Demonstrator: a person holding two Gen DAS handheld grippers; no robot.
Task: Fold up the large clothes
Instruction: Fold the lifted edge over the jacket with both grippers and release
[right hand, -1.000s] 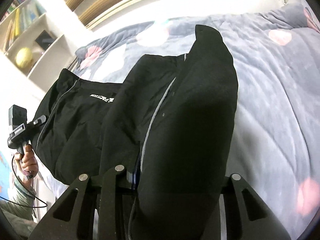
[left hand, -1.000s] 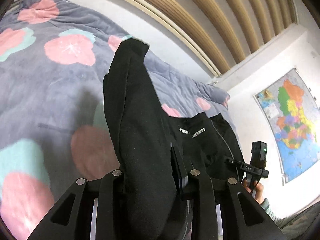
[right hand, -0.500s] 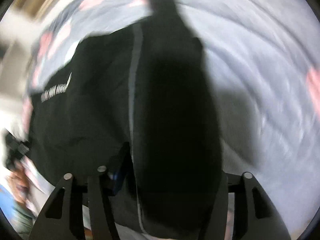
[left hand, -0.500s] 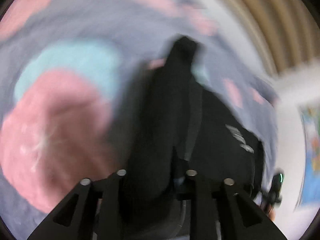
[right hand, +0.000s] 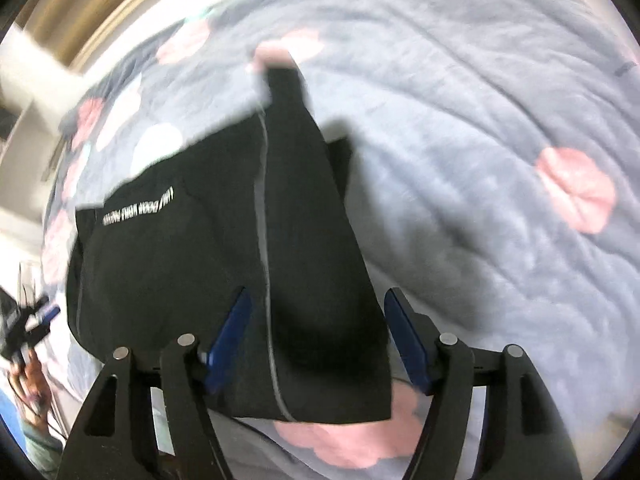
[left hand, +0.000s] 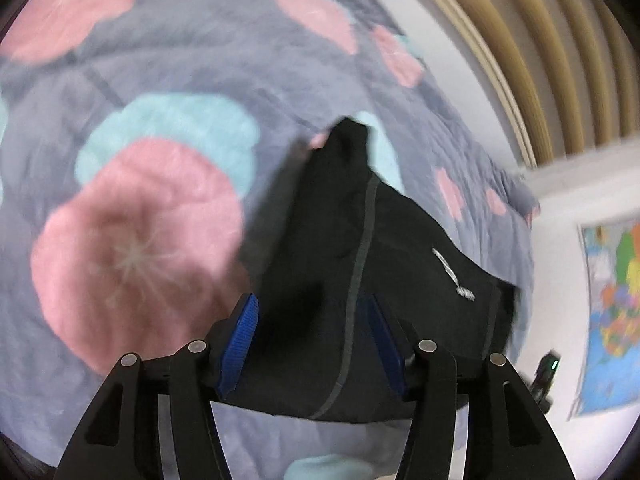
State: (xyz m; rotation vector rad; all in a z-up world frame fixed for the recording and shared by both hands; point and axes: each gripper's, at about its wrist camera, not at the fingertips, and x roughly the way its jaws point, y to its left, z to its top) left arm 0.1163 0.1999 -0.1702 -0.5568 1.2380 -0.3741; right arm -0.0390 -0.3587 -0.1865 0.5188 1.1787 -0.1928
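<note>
With both grippers' jaws just opened wide, left [left hand: 316, 340] and right [right hand: 316, 336], lift clear straight off trousers [right hand: 240, 260], avoiding snagging fold.

left gripper [left hand: 314, 344]: matte black linkage arms, silver round screw heads, ribbed blue pads [left hand: 240, 342] inside the fingers | right gripper [right hand: 316, 338]: same black frame, four silver screws, blue pads [right hand: 230, 338] | person: hand [right hand: 30, 376] at the frame's left edge, grey-green sleeve [right hand: 42, 450], thin black cable trailing beside it
</note>
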